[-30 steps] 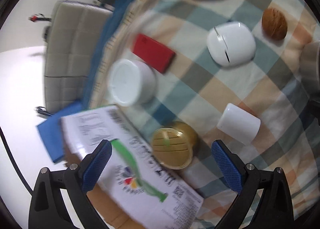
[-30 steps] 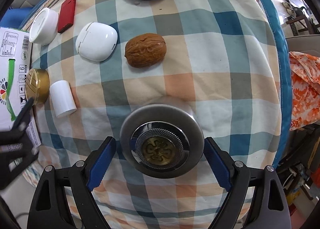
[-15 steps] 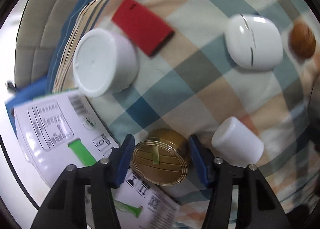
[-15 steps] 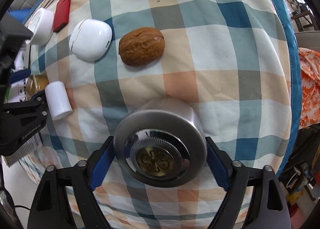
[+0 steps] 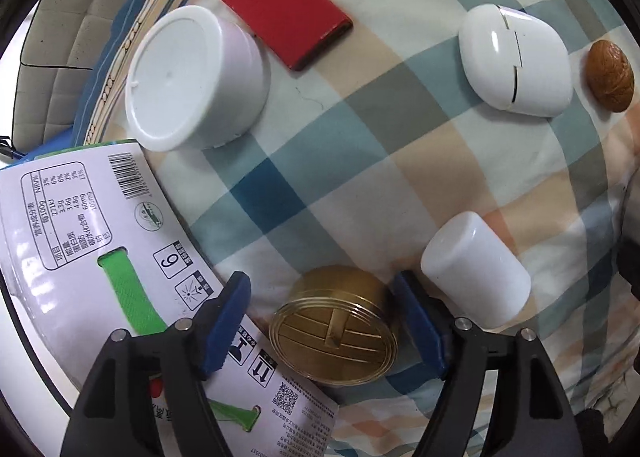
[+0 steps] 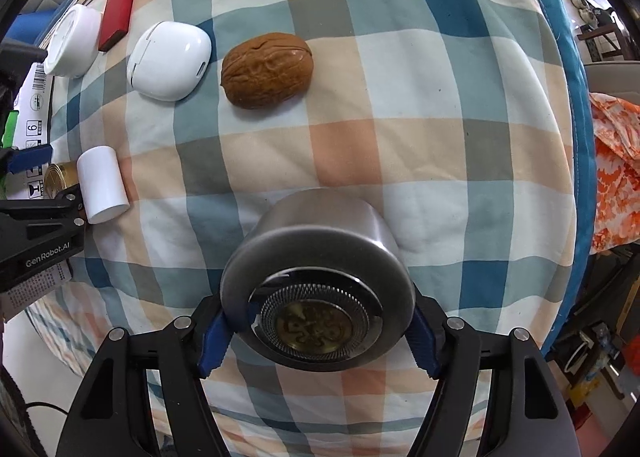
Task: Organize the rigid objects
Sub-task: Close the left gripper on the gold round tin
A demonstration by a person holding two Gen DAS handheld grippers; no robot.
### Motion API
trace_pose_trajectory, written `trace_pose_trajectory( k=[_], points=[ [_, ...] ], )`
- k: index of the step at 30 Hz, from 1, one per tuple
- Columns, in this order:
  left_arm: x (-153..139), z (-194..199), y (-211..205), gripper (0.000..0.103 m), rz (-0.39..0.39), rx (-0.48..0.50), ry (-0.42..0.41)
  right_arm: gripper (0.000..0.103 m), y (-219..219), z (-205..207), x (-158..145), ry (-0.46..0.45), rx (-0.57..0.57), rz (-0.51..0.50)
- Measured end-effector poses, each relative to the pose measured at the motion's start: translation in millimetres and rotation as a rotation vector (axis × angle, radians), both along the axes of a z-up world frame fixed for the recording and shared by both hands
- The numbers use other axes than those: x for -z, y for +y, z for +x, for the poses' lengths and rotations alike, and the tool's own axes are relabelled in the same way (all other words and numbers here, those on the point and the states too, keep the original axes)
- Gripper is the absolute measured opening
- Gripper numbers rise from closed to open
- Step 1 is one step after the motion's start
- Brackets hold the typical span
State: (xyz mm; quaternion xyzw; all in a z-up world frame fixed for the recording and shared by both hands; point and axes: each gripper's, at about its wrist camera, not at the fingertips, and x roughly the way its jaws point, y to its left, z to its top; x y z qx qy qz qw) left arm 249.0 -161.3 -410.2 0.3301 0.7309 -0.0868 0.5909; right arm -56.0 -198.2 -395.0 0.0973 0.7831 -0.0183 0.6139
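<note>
Currently left tool (image 5: 324, 317) sitting open around gold tin (image 5: 334, 333), lower centre of frame, on checked cloth (image 5: 360, 137). Right tool (image 6: 316, 333) gripping silver round container (image 6: 316, 289), lower centre.

Left gripper (image 5: 323, 321): two matte black open-frame arms with triangular cutouts, entering from 7 and 5 o'clock, each carrying two silver round-head screws and tipped with a blue ridged pad (image 5: 224, 323). Right gripper (image 6: 318, 335): same build, black skeletal arms from 7 and 5 o'clock, paired silver screws, blue serrated-edge fingertips (image 6: 214, 341). In the right wrist view the left unit's black body shows at 9 o'clock with white "GenRobot.AI" lettering, two small silver screws and a blue pad.
</note>
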Motion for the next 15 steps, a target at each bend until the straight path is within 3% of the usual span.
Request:
trace_pose_trajectory(
  k=[3,9,12,15],
  points=[
    [2,-6,-1,0.070,-0.005,0.003,0.041,0.073,5,-7,2,0.013,-0.008,0.009],
    [4,-31,-7,0.065,0.009,-0.001,0.033,0.064,-3,-19,-5,0.023,-0.014,0.013],
    [-2,-44,-24,0.065,-0.078,-0.085,0.068,0.060,1,-24,-5,0.023,-0.016,0.019],
    [-6,-68,-32,0.065,-0.168,-0.162,0.085,0.050,0,-46,-8,0.029,-0.019,0.032]
  ],
)
